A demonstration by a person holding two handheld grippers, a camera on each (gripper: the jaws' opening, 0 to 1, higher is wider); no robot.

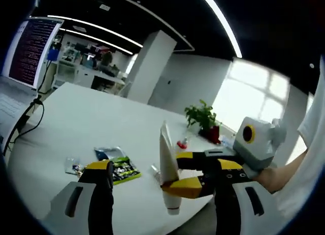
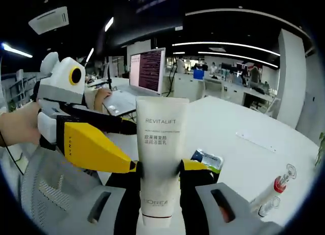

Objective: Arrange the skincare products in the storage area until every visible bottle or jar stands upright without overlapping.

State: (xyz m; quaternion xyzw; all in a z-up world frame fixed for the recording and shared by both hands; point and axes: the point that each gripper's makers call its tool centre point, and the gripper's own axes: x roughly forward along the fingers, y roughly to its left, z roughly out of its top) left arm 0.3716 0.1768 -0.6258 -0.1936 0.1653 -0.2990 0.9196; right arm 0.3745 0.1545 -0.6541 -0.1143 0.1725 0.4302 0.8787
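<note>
A broad white bench [image 1: 96,123] is carrying a loose scatter of small things. A green sachet [image 1: 123,170] is lying flat on it, with a blue-topped packet [image 1: 107,154] just beside the sachet toward the far edge and a small clear packet [image 1: 72,165] near the sachet's other side. A small red-capped bottle [image 1: 182,143] is sitting well apart from the sachet, and a potted plant [image 1: 204,119] is standing farther off from it, by the window edge.

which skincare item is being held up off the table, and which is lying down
The white tube marked REVITALIFT is held up, clamped in the right gripper. The red-capped bottle lies on its side on the white table, with no gripper on it.
</note>
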